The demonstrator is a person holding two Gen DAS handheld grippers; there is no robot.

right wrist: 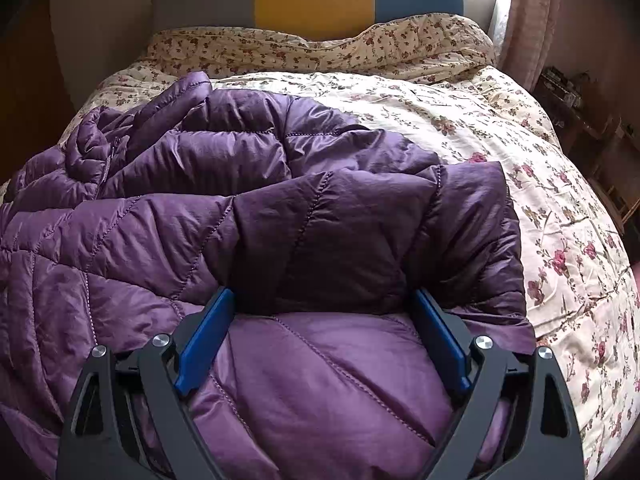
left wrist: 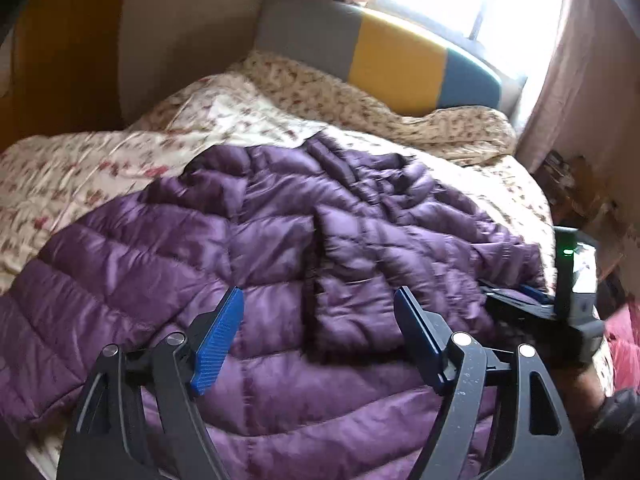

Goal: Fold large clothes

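A large purple quilted puffer jacket [left wrist: 280,240] lies spread and rumpled on a bed with a floral quilt [left wrist: 100,168]. My left gripper [left wrist: 320,300] is open and hovers just above the jacket's near part. The right gripper shows at the right of the left wrist view [left wrist: 520,300], low at the jacket's right edge. In the right wrist view the jacket [right wrist: 240,220] fills the left and middle. My right gripper [right wrist: 324,300] is open, its blue pads [right wrist: 208,332] on either side of a raised fold of the jacket near its right hem, pressing into the fabric.
A headboard [left wrist: 400,60] with grey, yellow and blue panels stands at the far end, with a bright window [left wrist: 480,0] and pink curtains [left wrist: 580,80] behind. A dark cluttered shelf [right wrist: 580,120] stands to the bed's right. Bare floral quilt [right wrist: 520,160] lies right of the jacket.
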